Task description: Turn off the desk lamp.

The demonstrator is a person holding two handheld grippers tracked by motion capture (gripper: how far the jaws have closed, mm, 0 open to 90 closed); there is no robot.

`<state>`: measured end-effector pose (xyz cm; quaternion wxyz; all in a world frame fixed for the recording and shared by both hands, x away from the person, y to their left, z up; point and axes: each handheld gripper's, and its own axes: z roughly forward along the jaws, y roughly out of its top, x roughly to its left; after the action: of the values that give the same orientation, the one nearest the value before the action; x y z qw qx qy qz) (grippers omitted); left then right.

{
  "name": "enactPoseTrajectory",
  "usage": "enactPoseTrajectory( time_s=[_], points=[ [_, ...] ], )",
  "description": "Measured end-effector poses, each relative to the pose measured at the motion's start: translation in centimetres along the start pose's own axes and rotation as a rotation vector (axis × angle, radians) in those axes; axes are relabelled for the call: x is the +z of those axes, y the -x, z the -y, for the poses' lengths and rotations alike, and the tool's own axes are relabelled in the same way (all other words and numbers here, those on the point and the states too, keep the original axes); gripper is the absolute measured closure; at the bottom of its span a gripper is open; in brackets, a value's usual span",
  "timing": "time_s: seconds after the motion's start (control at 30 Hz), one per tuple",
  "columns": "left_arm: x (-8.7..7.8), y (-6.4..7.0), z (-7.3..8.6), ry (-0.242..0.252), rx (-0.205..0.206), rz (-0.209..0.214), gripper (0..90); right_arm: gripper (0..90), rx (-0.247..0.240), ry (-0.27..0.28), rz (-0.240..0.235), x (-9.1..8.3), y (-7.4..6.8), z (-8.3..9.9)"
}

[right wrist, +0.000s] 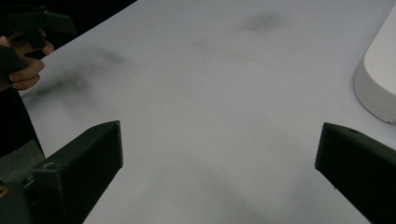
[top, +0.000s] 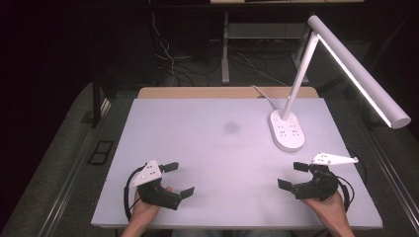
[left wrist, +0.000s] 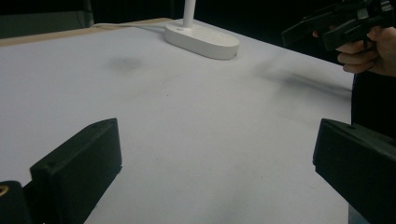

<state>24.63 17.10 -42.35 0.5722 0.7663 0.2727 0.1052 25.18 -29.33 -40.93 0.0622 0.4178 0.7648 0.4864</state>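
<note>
- Left gripper [top: 175, 180] is hovering low over the near-left part of the table [top: 212, 148], jaws spread wide, nothing between them
- Right gripper [top: 292, 176] is hovering over the near-right part, jaws likewise wide apart and gripping nothing
- Both are pointing inward, toward each other and the bare middle of the board
- Lamp [top: 316, 84] is standing at the far right; its white base [top: 287, 130] is sitting just beyond the right gripper, well apart from the left one
- In the right gripper view the base [right wrist: 378, 84] is showing just past the right-hand jaw, not touching it
- In the left gripper view the base [left wrist: 201, 39] is lying far ahead, with the other hand [left wrist: 369, 49] at upper right
- A faint dark smudge [top: 230, 127] is marking the board left of the base; stain or shadow, hard to tell in this light
- Step in hand, as judged: a ready pose, no grasp begun
- Next move is probably calling for the right gripper to travel forward to the base, jaws kept wide enough to clear it
</note>
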Motion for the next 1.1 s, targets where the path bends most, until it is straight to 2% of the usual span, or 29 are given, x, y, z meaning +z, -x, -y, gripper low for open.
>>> enactPoseTrajectory(
  time_s=[0.23,0.27,0.37,0.67,0.9,1.1],
  points=[
    [0.0,0.0,0.0,-0.002,-0.004,0.002,0.0,0.8,0.013,0.009,-0.003,-0.2,0.0,-0.2],
    [0.1,0.0,0.0,-0.003,-0.002,0.001,0.0,0.7,0.027,0.006,-0.013,-0.2,0.0,-0.3],
    [0.1,0.0,0.1,-0.003,-0.003,-0.002,0.0,0.8,0.03,0.006,-0.024,-0.3,0.0,-0.4],
    [0.1,0.0,0.0,0.0,0.0,-0.009,0.0,0.7,0.011,-0.031,-0.027,-0.4,0.0,-1.3],
    [0.2,0.1,0.1,-0.002,0.0,-0.012,0.0,0.7,-0.006,-0.032,0.004,-0.5,0.5,-2.2],
    [0.2,0.1,0.1,0.0,-0.003,-0.01,0.0,0.7,-0.003,-0.038,-0.006,-0.3,0.8,-2.8]
  ],
)
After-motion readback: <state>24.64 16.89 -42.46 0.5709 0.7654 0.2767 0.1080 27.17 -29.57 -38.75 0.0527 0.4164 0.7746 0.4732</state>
